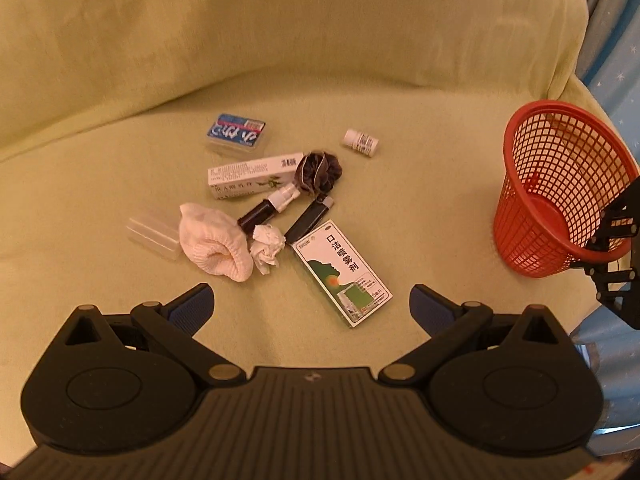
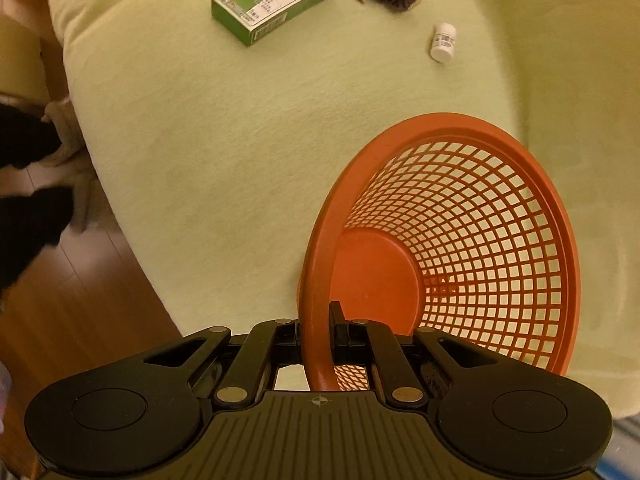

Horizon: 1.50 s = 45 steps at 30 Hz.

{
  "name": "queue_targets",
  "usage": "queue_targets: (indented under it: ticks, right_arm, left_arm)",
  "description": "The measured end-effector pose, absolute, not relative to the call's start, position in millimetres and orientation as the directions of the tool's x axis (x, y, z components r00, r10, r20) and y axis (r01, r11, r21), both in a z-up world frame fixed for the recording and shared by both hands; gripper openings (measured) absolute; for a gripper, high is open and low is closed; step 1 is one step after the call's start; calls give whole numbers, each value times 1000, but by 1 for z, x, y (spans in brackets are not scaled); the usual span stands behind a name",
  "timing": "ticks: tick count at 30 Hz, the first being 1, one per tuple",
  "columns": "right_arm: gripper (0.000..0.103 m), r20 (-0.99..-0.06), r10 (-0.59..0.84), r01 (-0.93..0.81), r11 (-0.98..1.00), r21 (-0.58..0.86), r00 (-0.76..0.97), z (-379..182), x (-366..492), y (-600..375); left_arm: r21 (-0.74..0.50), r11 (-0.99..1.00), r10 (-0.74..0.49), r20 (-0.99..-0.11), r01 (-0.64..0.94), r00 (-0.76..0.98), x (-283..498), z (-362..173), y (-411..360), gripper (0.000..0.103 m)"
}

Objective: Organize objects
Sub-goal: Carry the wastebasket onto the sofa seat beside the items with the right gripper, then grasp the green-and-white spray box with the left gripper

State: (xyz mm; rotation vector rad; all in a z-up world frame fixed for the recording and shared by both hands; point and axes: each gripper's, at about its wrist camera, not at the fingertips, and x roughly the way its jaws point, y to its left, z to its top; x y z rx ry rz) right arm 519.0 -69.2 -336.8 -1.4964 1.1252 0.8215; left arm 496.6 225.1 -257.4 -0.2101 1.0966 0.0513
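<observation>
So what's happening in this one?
A person is tidying clutter off a green-covered sofa. The right gripper is shut on the rim of the empty orange basket, which looks tilted. The left gripper hovers open over the pile, nearest the green box. Nothing is in the basket yet.

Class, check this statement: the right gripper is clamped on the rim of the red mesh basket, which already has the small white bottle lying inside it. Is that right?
Not quite. The right gripper is clamped on the rim of the red mesh basket, but the basket holds nothing. The small white bottle lies on the green cover, apart from the basket, as the right wrist view shows.
</observation>
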Motion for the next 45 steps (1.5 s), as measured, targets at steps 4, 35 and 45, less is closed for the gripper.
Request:
queue_targets:
  ticks: [4,35,45]
  right_arm:
    - [3,-920,-228,-948,-66,-311,318,-337,519,-73]
    - [1,-909,-245,-940,-134,-313,338,-347,509,-77]
    - [1,-907,-253,-941,-136,-311,337,-349,511,-79]
  left_arm:
    - [-173,971,-80,-884,-162,461,503,-268,224,102]
    - [-275,893,-138,-920,-355,366,558,-383,194,93]
    - [-250,895,-127,-937,-370,326,569,-398,195,79]
